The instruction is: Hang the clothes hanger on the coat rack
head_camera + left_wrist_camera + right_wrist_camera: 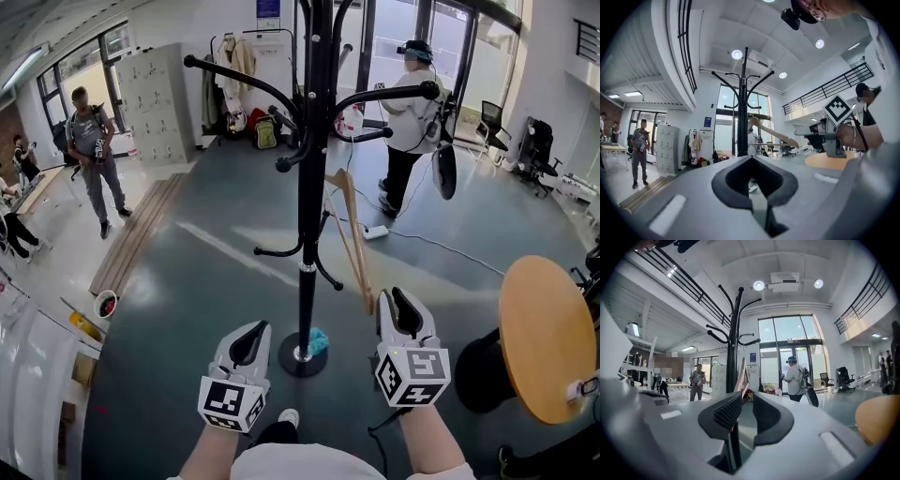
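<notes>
Right gripper (403, 314) is clamped on the lower end of the wooden hanger (354, 234). The hanger slants up beside the black coat rack (307, 187), its top near the pole and below the upper arms. Left gripper (248, 345) sits low, left of the base, with its 2 jaws closed on nothing.

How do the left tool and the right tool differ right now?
The right tool grips the wooden hanger by one end; the left tool holds nothing. The right tool's jaws stand slightly apart around the wood; the left tool's meet at the tips. Both point toward the coat rack, one on either side of its pole.
</notes>
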